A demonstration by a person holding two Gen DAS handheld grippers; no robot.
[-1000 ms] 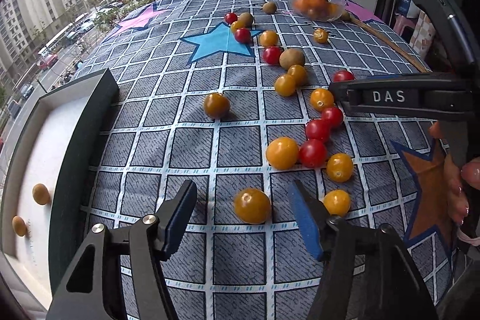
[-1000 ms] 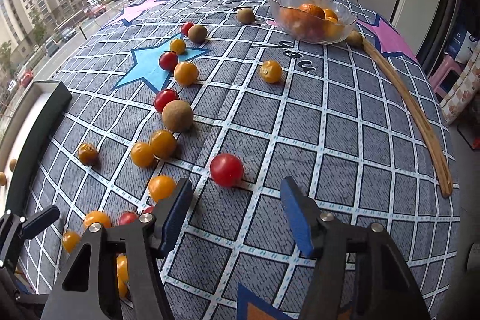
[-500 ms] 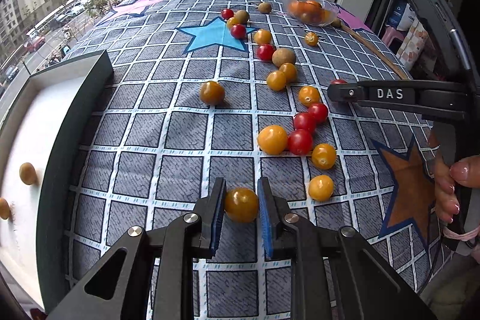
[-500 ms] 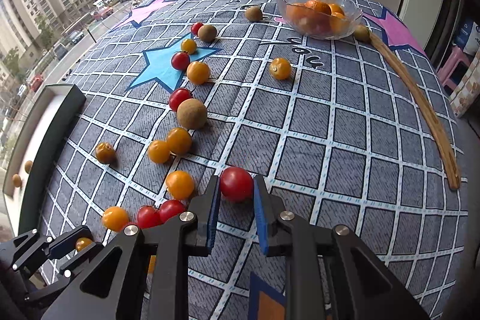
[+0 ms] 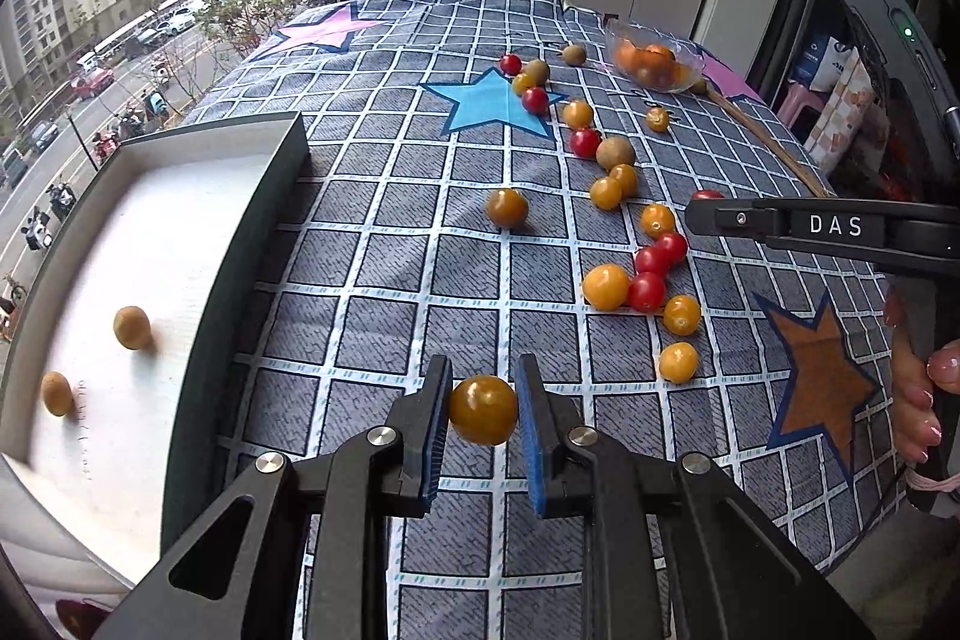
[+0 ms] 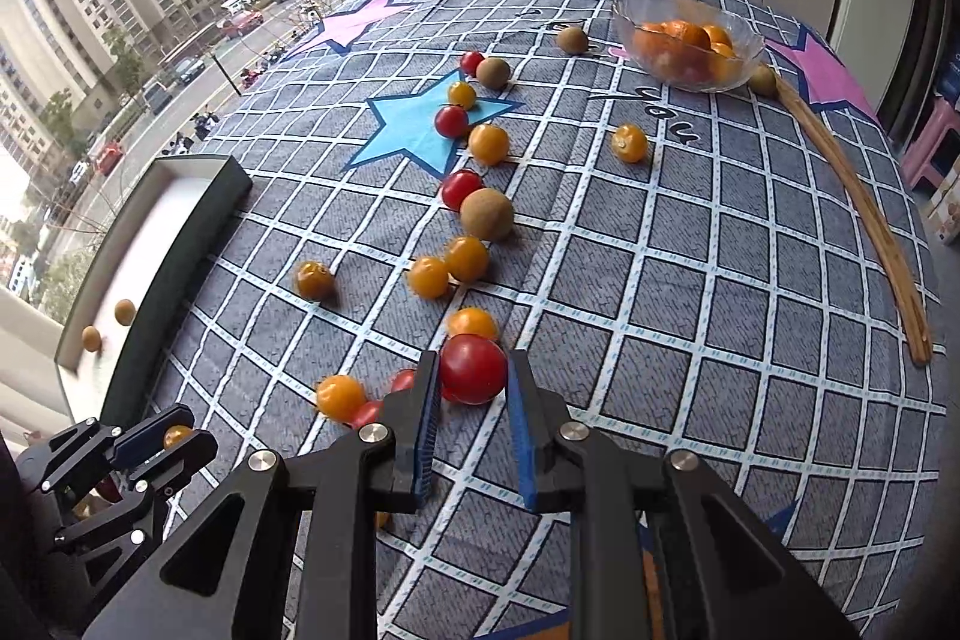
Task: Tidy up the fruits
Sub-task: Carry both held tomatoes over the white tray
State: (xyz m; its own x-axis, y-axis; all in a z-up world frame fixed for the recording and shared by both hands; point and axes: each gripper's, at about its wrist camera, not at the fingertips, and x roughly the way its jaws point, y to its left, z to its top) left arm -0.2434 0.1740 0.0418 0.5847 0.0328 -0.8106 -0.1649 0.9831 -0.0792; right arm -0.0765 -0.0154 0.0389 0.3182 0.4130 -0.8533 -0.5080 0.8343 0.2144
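Observation:
My left gripper is shut on an orange cherry tomato and holds it above the checked cloth. It also shows in the right wrist view at the lower left. My right gripper is shut on a red cherry tomato, lifted above the cloth. Several orange and red tomatoes and brown longans lie scattered across the cloth. A black-rimmed tray with a white floor sits at the left and holds two small brown fruits.
A glass bowl of oranges stands at the far right of the table. A long wooden stick lies along the right edge. The right gripper's body reaches in from the right in the left wrist view. A window is at the left.
Both grippers closed from open onto their tomatoes, then lifted them off the cloth. The left gripper has moved closer to the tray.

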